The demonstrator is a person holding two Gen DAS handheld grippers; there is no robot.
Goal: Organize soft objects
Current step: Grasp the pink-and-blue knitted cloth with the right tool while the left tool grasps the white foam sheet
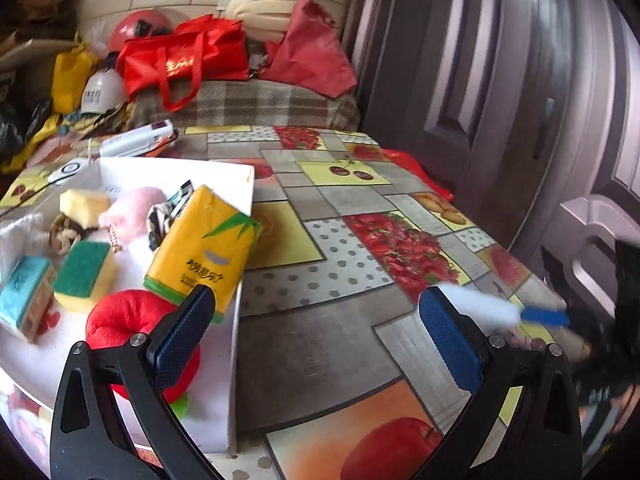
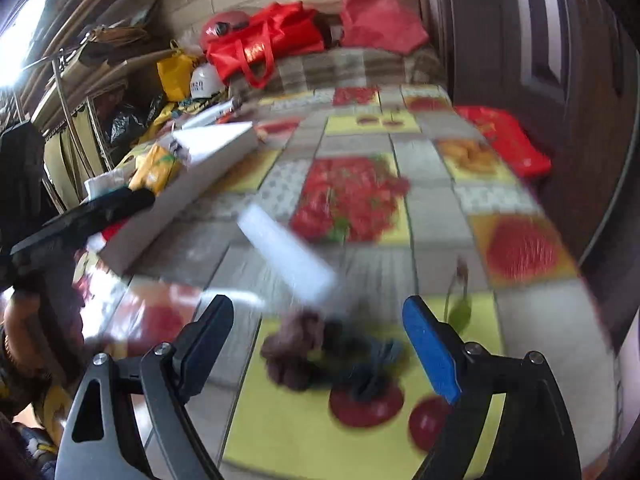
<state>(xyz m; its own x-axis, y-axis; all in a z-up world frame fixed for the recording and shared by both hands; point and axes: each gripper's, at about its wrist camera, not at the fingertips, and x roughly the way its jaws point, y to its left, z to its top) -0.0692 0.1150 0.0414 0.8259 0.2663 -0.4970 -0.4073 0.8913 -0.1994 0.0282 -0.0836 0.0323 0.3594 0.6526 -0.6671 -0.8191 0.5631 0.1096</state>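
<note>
A white box (image 1: 240, 320) is being shown at the left of the left wrist view, and soft things are being held inside it: a yellow tissue pack (image 1: 200, 248) leaning against its right wall, a red plush toy (image 1: 124, 320) at lower left, a green-topped sponge (image 1: 84, 276) above it, a blue packet (image 1: 24, 296) at the far left edge, a pink plush (image 1: 132, 212) and a yellow sponge (image 1: 84, 204) towards the back.

In the right wrist view a dark bundle of cloth (image 2: 332, 356) is being seen lying on the table (image 2: 532, 320) at lower centre, between the fingers of the right gripper (image 2: 320, 344); the blur is keeping it from being told whether it is being touched. A white strip (image 2: 288, 252) is being shown just above it, tilted; the same strip (image 1: 476, 304) is being seen at the right of the left wrist view, beside a blue part (image 1: 544, 316).

The jaws of the right gripper are being held wide apart. The jaws of the left gripper (image 1: 316, 332) are also being held wide apart, with nothing between them, over the box's right wall and the bare tablecloth.

Red bags (image 1: 188, 60) are being seen piled on a checked cover (image 1: 256, 104) at the upper centre, beyond the table.
</note>
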